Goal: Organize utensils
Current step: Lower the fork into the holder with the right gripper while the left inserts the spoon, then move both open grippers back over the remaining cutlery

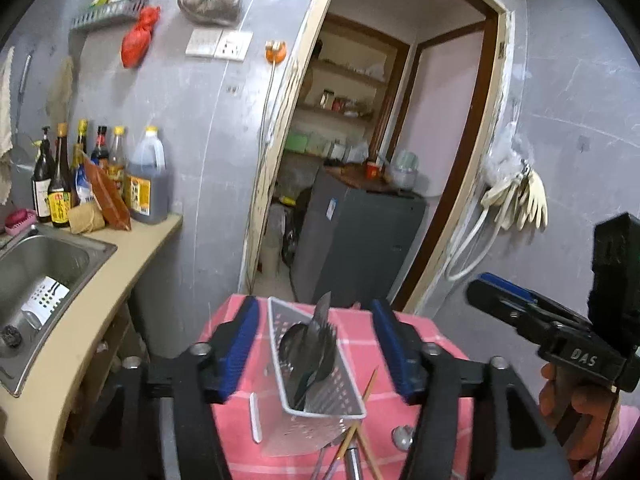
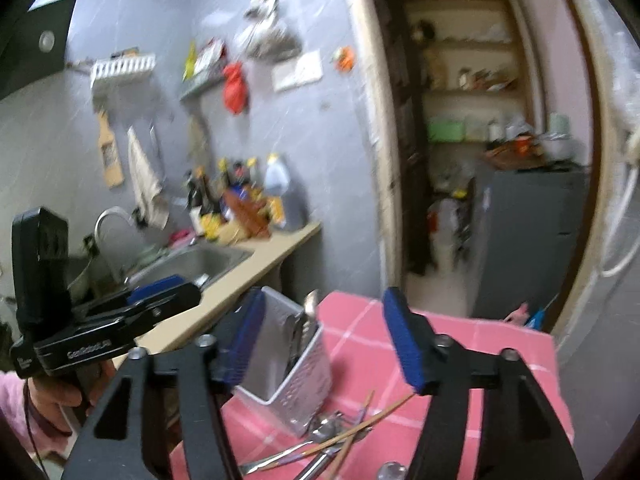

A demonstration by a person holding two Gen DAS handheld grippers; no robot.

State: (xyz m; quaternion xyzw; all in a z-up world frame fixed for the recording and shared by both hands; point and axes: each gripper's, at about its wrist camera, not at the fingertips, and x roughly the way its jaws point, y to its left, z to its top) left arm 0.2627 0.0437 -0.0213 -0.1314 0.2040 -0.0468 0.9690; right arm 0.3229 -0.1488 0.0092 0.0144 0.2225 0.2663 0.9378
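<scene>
A perforated metal utensil holder (image 1: 320, 424) with a white rim stands on a pink checked tablecloth (image 1: 360, 340); several dark spoons (image 1: 308, 344) stick out of it. My left gripper (image 1: 316, 348) is open, with its blue pads on either side of the holder and not touching it. Loose chopsticks and spoons (image 1: 352, 448) lie on the cloth just in front of the holder. In the right wrist view the holder (image 2: 296, 392) sits low left by my open right gripper (image 2: 326, 342), and the loose utensils (image 2: 328, 436) lie below it. Nothing is held in either gripper.
A steel sink (image 1: 44, 256) is set in a beige counter (image 1: 132, 248) at left, with sauce bottles (image 1: 100, 176) behind it. Beyond the table is a doorway with a grey cabinet (image 1: 360, 240). Gloves (image 1: 520, 200) hang on the right wall. A hand (image 1: 576, 404) holds the right gripper.
</scene>
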